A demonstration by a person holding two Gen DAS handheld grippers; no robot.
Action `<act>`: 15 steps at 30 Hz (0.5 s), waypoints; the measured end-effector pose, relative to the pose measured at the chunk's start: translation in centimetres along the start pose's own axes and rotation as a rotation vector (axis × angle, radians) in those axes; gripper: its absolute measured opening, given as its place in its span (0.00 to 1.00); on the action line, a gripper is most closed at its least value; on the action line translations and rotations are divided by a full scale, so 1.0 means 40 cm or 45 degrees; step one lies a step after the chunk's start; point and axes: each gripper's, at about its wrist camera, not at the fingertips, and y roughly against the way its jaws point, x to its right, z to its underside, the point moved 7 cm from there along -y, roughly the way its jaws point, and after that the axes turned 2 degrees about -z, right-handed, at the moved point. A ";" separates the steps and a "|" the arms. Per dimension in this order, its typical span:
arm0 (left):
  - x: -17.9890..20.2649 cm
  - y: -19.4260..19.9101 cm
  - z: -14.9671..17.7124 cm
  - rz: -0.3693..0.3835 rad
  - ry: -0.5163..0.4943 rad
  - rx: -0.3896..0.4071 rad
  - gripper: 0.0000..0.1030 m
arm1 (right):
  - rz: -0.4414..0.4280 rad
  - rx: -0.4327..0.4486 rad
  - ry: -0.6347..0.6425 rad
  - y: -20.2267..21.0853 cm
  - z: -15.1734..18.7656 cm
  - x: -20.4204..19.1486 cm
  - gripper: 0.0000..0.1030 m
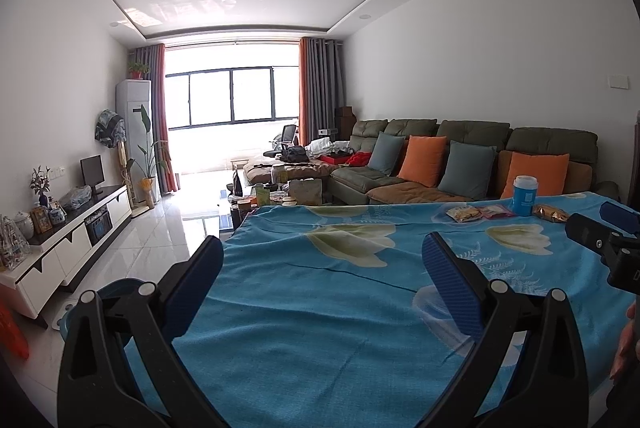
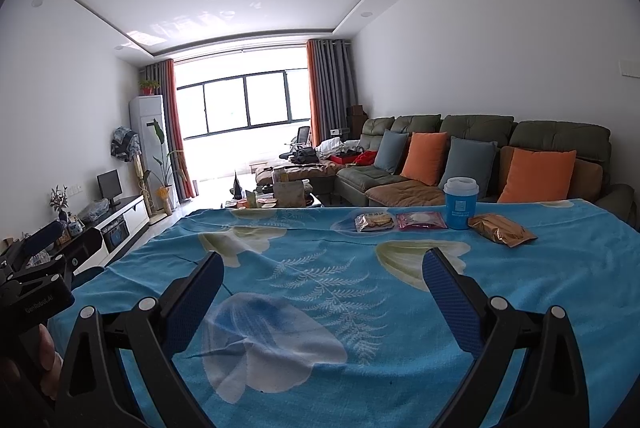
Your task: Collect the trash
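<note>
Right wrist view, left to right: left gripper [image 2: 60,240] sits at the frame's left edge over the table corner, a hand [image 2: 40,352] below it on the handle. Right gripper [image 2: 322,272] hovers above the blue floral tablecloth [image 2: 304,308], jaws spread wide, nothing between them. Trash sits in a row at the table's far right side: clear snack packet [image 2: 374,221], pink wrapper [image 2: 421,220] just beside it, blue paper cup with white lid [image 2: 461,203] upright, then gold foil bag [image 2: 502,229] lying flat nearest the right edge. All well apart from both grippers.

Left wrist view: left gripper [image 1: 322,262] also released and empty, over the cloth. Same four items show far right, small; wrapper contents not readable. What looks like a blue bin [image 1: 116,294] sits on the floor behind the left finger, mostly hidden.
</note>
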 end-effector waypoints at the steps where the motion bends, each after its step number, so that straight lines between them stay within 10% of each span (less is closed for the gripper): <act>1: 0.000 0.000 -0.001 0.001 -0.001 0.000 0.95 | 0.001 0.000 0.000 0.000 -0.001 0.001 0.93; 15: -0.002 -0.001 0.000 0.002 0.003 -0.007 0.95 | 0.002 0.001 -0.001 0.000 -0.003 0.004 0.93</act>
